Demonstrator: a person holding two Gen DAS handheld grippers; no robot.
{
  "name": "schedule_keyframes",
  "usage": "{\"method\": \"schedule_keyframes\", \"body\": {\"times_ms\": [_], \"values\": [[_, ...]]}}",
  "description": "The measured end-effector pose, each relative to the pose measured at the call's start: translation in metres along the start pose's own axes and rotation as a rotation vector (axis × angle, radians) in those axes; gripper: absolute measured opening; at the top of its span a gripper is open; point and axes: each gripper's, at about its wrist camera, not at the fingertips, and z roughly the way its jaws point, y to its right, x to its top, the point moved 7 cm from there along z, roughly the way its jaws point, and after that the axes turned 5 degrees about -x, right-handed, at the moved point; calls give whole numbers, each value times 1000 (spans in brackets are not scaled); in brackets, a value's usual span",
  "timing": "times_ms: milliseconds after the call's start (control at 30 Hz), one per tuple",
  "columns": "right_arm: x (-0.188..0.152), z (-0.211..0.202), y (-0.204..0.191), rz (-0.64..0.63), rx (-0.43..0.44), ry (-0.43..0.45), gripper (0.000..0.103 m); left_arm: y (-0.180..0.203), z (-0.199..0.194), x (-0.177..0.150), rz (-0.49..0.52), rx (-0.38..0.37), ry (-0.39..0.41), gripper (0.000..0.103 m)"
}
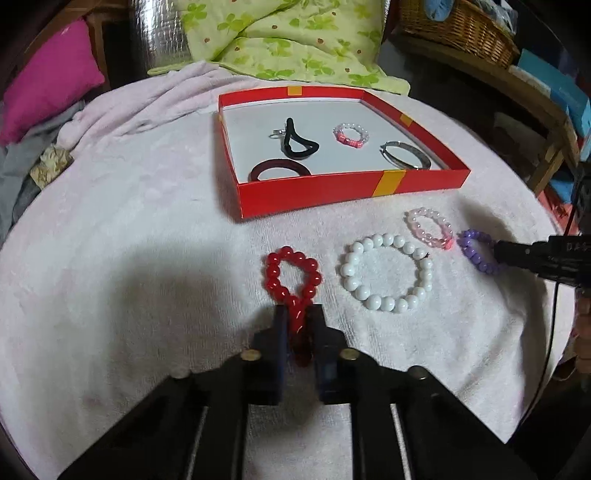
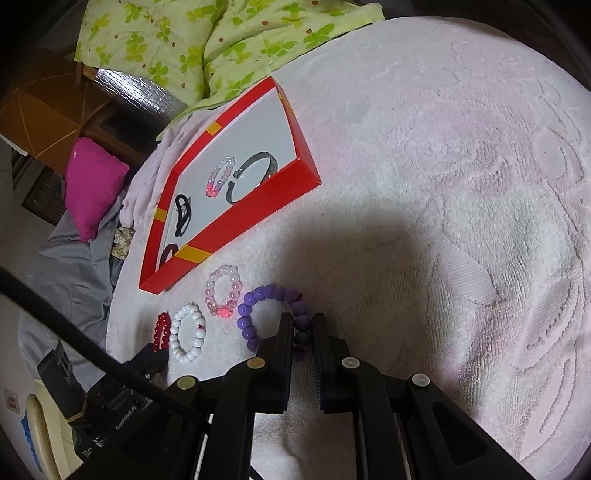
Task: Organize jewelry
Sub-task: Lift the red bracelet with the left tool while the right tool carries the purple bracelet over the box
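Note:
My left gripper [image 1: 298, 314] is shut on the near end of a red bead bracelet [image 1: 295, 273], pinched long on the pale towel. My right gripper [image 2: 303, 321] is shut on a purple bead bracelet [image 2: 258, 299], which also shows in the left wrist view [image 1: 471, 247]. Between them lie a white bead bracelet [image 1: 386, 273] and a pink bead bracelet [image 1: 430, 227]. A red box [image 1: 332, 192] beyond them holds a small pink bracelet [image 1: 351, 134], a metal bangle [image 1: 404, 155], a black hair tie [image 1: 295, 142] and a dark red hair tie [image 1: 279, 171].
A pale pink towel [image 1: 129, 240] covers the surface. A green floral quilt [image 1: 288, 40] and a magenta cushion [image 1: 51, 77] lie behind. A wicker basket [image 1: 458, 26] stands on a shelf at the back right. Grey cloth [image 2: 74, 258] hangs off the left.

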Motion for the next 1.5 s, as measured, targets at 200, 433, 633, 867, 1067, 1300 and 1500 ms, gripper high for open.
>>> {"method": "schedule_keyframes", "body": {"times_ms": [200,433,633,867,1067,1300,1500], "values": [[0,0,-2,-8,-6,5,11,0,-5,2,-3,-9,15,10],[6,-15,-14,-29,82,60,11,5,-23,5,-11,-47,55,10],[12,-30,-24,-29,164,114,11,12,-37,10,-7,-73,93,10],[15,-43,-39,-67,223,176,11,8,-46,15,-29,-60,119,9],[17,-55,-50,-92,257,226,11,12,-57,25,-29,-46,168,9],[27,-62,-67,-127,265,282,11,26,-71,50,-19,-88,246,10],[60,-58,-79,-127,255,337,11,32,-64,87,-34,-119,263,10]]}}
